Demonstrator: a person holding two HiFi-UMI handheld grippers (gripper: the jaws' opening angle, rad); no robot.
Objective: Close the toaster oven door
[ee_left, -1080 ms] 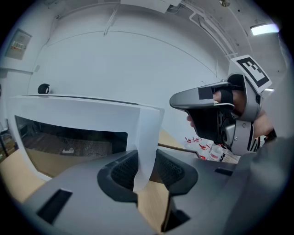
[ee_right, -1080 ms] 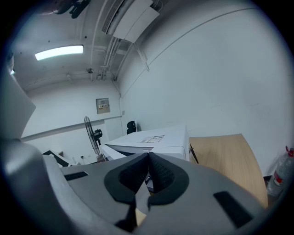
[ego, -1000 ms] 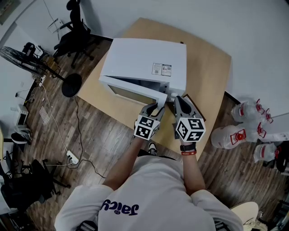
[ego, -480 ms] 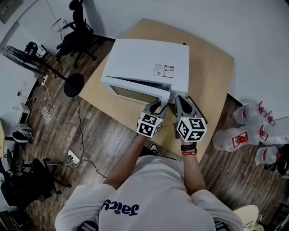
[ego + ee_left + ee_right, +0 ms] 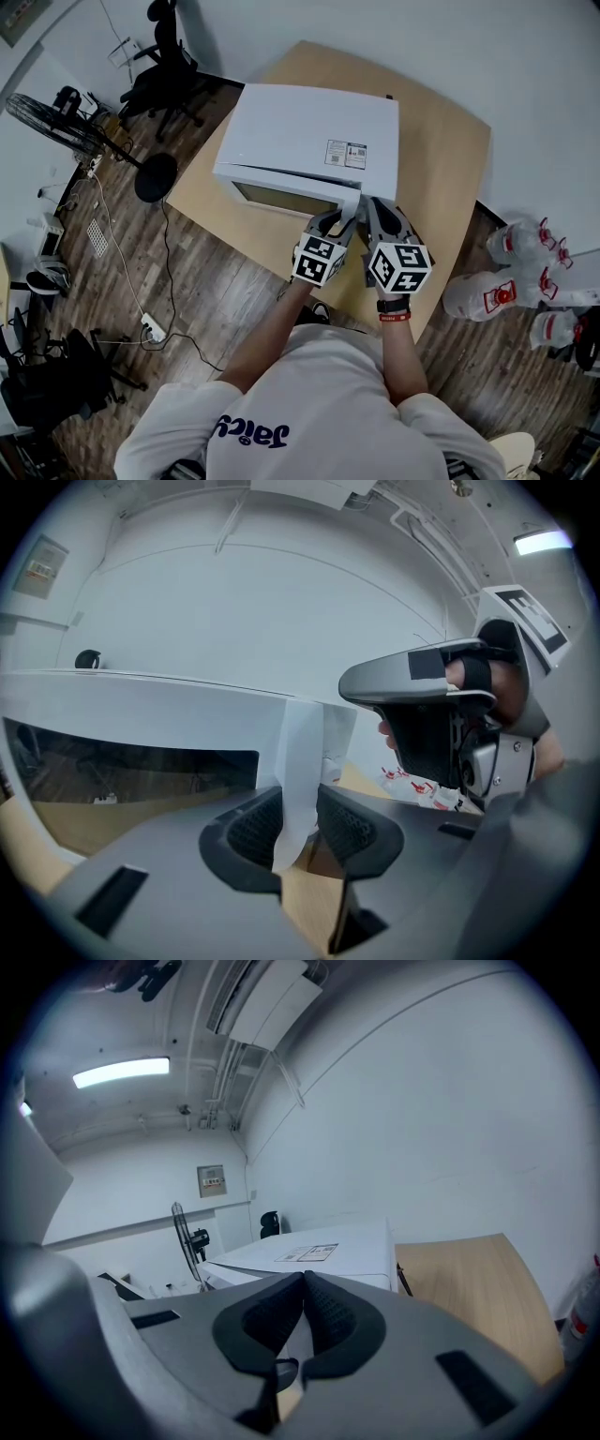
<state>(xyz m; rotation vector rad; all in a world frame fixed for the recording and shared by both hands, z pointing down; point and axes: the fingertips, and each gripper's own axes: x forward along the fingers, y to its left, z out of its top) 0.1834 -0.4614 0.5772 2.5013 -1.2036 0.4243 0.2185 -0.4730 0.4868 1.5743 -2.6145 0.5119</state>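
A white toaster oven [image 5: 309, 127] sits on a light wooden counter [image 5: 445, 159], its front turned toward the person and a printed label [image 5: 339, 152] on its flat top. The toaster oven door [image 5: 281, 192], with a dark glass window [image 5: 267, 198], is almost closed: only a narrow dark gap shows between its upper edge and the oven body. The left hand-held gripper [image 5: 330, 222] reaches to the right end of that door, and in the left gripper view its two ribbed pads [image 5: 253, 829] press from either side on the door handle [image 5: 302, 747], a thin white upright strip pinched between them. The right hand-held gripper [image 5: 373, 208] is just beside the left one, near the oven's front right corner. In the right gripper view its jaws are pressed together at the tips with nothing between them, and they point over the top of the oven toward the white wall. The person stands at the counter's near edge with both forearms stretched forward. On the wooden floor [image 5: 225, 281] to the right lie several large water bottles [image 5: 492, 291]. To the left stand a pedestal fan [image 5: 56, 117] and a black office chair [image 5: 159, 70], with a power strip [image 5: 150, 328] and its cable nearby.
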